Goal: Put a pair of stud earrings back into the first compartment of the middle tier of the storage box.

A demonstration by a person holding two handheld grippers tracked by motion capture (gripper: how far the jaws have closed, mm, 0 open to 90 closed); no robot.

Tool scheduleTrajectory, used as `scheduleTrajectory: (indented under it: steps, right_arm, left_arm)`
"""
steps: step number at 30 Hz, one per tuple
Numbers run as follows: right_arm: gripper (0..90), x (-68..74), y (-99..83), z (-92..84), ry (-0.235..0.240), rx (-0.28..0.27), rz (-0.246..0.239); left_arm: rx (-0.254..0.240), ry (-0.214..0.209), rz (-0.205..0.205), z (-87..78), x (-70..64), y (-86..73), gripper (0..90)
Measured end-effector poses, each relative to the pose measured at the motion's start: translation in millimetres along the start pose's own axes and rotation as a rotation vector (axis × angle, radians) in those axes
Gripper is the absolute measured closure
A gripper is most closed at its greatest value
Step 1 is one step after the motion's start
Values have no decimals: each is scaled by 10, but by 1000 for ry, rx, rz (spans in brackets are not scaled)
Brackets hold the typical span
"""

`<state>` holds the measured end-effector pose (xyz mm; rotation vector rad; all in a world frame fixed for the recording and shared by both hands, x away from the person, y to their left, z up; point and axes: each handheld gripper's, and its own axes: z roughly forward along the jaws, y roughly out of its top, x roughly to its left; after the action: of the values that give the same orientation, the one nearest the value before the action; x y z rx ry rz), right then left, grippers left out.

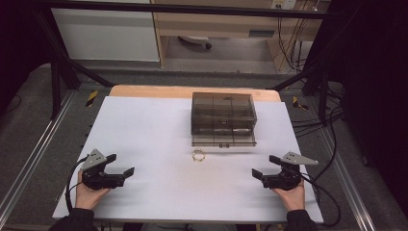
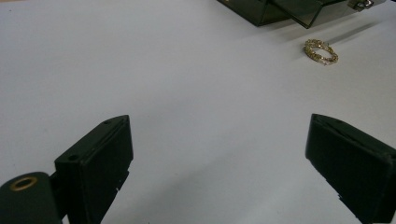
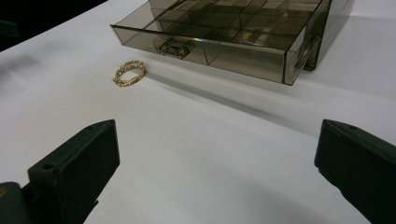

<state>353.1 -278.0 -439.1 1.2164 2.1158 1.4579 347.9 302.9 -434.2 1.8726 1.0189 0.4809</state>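
1. bracelet [image 1: 198, 155] – high view: small gold chain loop, lies flat on the white table [image 1: 144, 134] at mid-front, just in front of the smoky drawer box [image 1: 223, 113]. bottom drawer [image 1: 223, 140] is pulled out toward the person, so looks like the opening step is done. bracelet is near the drawer's front edge but apart from it, not inside. left gripper [image 1: 122, 166] and right gripper [image 1: 262, 166] sit at the near corners, well apart from bracelet, one hand under each, both w/ jaws spread and nothing between. my read: task = put bracelet in drawer, pick not yet begun.

2. left gripper view: left gripper [image 2: 219, 154] jaws stand wide, bare table btwn them. bracelet [image 2: 321, 51] far off at upper right, untouched. corner of the box [image 2: 280, 10] at top edge. no contact w/ anything.

3. right gripper view: right gripper [image 3: 217, 163] also wide open, holding nothing. bracelet [image 3: 130, 73] at upper left, lying beside the drawer [image 3: 205, 46] front, just off the metal pull [image 3: 173, 48]. drawer compartments look empty as far as visible, though tinted walls make it hard to be sure.

4. status guess: drawer open = done; left = reach, grasp bracelet, lift, drop in a compartment, maybe shut drawer. which gripper goes first can't tell; both about equally far.
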Motion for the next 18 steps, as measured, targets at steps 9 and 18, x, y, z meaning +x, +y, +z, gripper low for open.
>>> scheduleTrajectory:
  steps: [9,18]
  right_arm:
    - [6,94,46,53,7,16,-25]
    - [6,269,109,189,25,46,-36]
  left_arm:
    - [6,4,1,9,3,-9,73]
    - [22,6,7,34,3,-16,73]
